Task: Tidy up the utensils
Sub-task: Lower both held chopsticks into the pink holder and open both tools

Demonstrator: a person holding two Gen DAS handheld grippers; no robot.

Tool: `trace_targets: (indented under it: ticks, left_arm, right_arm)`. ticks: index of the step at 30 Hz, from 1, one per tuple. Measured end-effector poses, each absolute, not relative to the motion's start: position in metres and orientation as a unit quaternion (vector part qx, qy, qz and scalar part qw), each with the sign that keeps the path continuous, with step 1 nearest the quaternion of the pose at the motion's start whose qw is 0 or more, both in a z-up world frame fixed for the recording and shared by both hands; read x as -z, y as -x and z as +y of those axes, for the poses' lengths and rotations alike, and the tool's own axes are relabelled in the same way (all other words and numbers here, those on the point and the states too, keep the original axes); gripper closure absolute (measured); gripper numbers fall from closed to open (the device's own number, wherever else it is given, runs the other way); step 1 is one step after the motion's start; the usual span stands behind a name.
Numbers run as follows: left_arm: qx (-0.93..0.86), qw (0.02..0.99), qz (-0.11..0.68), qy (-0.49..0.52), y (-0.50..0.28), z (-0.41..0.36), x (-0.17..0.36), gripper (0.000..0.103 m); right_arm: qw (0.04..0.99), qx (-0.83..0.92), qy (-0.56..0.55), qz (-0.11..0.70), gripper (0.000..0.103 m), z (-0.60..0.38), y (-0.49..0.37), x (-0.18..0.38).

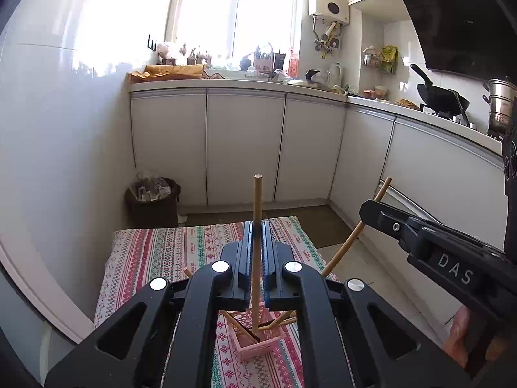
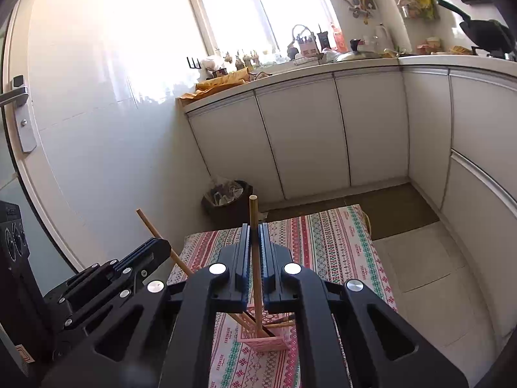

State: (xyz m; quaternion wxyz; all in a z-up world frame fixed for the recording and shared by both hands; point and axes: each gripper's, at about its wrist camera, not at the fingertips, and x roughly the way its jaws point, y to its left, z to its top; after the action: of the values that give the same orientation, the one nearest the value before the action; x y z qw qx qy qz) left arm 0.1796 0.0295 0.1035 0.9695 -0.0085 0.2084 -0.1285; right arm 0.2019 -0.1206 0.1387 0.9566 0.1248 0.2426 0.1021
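Observation:
My left gripper [image 1: 257,226] is shut on a wooden chopstick [image 1: 257,200] that stands upright between its fingers. The stick's lower end shows over the pink basket [image 1: 258,347] on the patterned tablecloth [image 1: 155,252]. My right gripper [image 2: 254,226] is likewise shut on an upright chopstick [image 2: 253,210] above the pink basket [image 2: 268,344]. Each gripper shows in the other's view: the right gripper [image 1: 366,210] with its slanted chopstick [image 1: 342,252], and the left gripper [image 2: 161,247] with its chopstick [image 2: 148,223]. Several more chopsticks [image 1: 284,321] lean inside the basket.
A dark waste bin [image 1: 152,203] stands on the floor beyond the table, against white cabinets [image 1: 242,145]. The counter above holds kitchen clutter, with a wok [image 1: 442,97] on the stove. A door handle [image 2: 14,97] is at far left. A person's hand [image 1: 458,333] grips the right tool.

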Motion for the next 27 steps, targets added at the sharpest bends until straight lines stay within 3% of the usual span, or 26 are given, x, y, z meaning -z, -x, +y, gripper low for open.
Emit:
trace_targets:
  ticks: [15, 21, 23, 24, 27]
  left_arm:
    - [0.120, 0.960, 0.250, 0.028, -0.205, 0.040, -0.065, 0.097]
    - [0.118, 0.961, 0.247, 0.041, -0.201, 0.045, -0.068, 0.084]
    - [0.114, 0.963, 0.241, 0.045, -0.197, 0.047, -0.071, 0.074]
    - [0.113, 0.964, 0.237, 0.044, -0.194, 0.047, -0.073, 0.072]
    - [0.106, 0.966, 0.232, 0.040, -0.189, 0.047, -0.078, 0.070]
  right_arm:
    - [0.950, -0.092, -0.120, 0.274, 0.094, -0.111, -0.229, -0.102]
    - [0.949, -0.086, -0.119, 0.280, 0.093, -0.117, -0.227, -0.103]
    - [0.950, -0.085, -0.113, 0.279, 0.093, -0.116, -0.225, -0.104]
    - [0.950, -0.086, -0.110, 0.278, 0.089, -0.116, -0.222, -0.104]
    - [0.954, -0.081, -0.102, 0.271, 0.066, -0.116, -0.214, -0.106]
